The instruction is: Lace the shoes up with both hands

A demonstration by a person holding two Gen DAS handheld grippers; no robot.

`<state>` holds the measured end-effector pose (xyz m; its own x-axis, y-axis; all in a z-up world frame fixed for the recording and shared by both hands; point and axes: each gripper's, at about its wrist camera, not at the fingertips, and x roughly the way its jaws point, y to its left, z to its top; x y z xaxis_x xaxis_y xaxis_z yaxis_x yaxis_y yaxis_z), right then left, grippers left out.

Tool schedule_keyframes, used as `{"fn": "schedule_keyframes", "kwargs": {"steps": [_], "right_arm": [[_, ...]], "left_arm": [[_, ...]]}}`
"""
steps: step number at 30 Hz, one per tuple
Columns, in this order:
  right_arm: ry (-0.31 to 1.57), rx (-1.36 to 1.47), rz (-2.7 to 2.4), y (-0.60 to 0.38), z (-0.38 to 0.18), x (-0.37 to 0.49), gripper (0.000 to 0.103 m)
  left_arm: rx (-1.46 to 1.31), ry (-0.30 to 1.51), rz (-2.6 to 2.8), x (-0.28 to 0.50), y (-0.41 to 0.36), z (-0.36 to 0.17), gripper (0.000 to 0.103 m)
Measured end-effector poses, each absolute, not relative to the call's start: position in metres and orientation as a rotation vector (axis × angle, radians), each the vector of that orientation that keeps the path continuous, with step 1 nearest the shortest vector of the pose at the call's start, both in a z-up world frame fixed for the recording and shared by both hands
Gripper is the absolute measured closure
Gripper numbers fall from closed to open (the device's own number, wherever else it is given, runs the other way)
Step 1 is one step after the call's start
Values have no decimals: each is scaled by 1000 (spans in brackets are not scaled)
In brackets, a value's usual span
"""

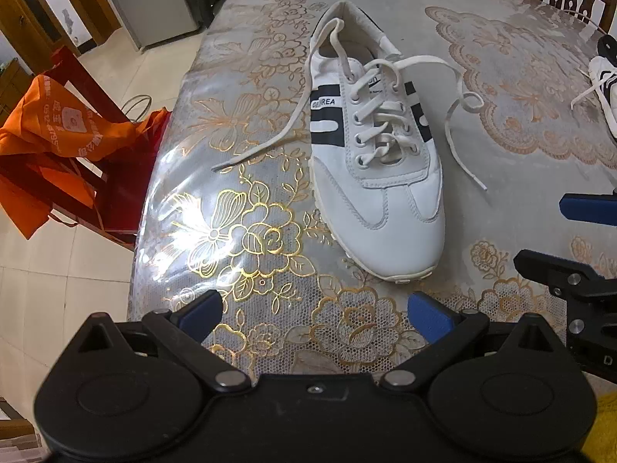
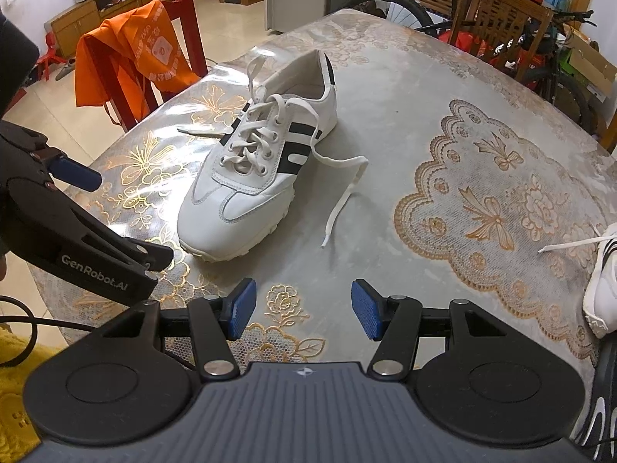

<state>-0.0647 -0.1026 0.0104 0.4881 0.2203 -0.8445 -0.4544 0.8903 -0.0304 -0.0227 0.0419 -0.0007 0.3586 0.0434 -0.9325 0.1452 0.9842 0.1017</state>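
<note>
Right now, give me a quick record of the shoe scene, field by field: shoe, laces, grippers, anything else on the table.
shoe: white sneaker with dark stripes, upright on the table, toe toward the grippers
laces: threaded, untied; left lace end and right lace end lie loose on the table
left gripper: open, empty
right gripper: open, empty
other: second shoe at the right edge

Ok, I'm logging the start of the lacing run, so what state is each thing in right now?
white shoe: upright on the table, laced through the eyelets, untied.
left lace end: loose, trailing on the tablecloth.
right lace end: loose, lying on the tablecloth.
left gripper: open, empty, short of the toe.
right gripper: open, empty.
second shoe: at the table edge, mostly out of view, one lace loose.
orange bag: draped over a red chair.
</note>
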Motion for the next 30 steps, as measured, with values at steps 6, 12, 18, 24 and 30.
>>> {"fn": "schedule_keyframes", "kwargs": {"steps": [6, 12, 18, 24, 30], "right_arm": [[973, -265, 401, -103, 11, -65, 45], [973, -263, 362, -105, 11, -64, 45], [975, -249, 328, -109, 12, -62, 45], [980, -237, 318, -112, 11, -60, 45], [981, -244, 321, -111, 10, -61, 45]], "left_arm": [[189, 1203, -70, -24, 40, -1, 1], [196, 1203, -72, -25, 39, -1, 1], [202, 1207, -73, -27, 39, -1, 1], [208, 1207, -74, -28, 38, -1, 1], [208, 1209, -74, -28, 37, -1, 1]]}}
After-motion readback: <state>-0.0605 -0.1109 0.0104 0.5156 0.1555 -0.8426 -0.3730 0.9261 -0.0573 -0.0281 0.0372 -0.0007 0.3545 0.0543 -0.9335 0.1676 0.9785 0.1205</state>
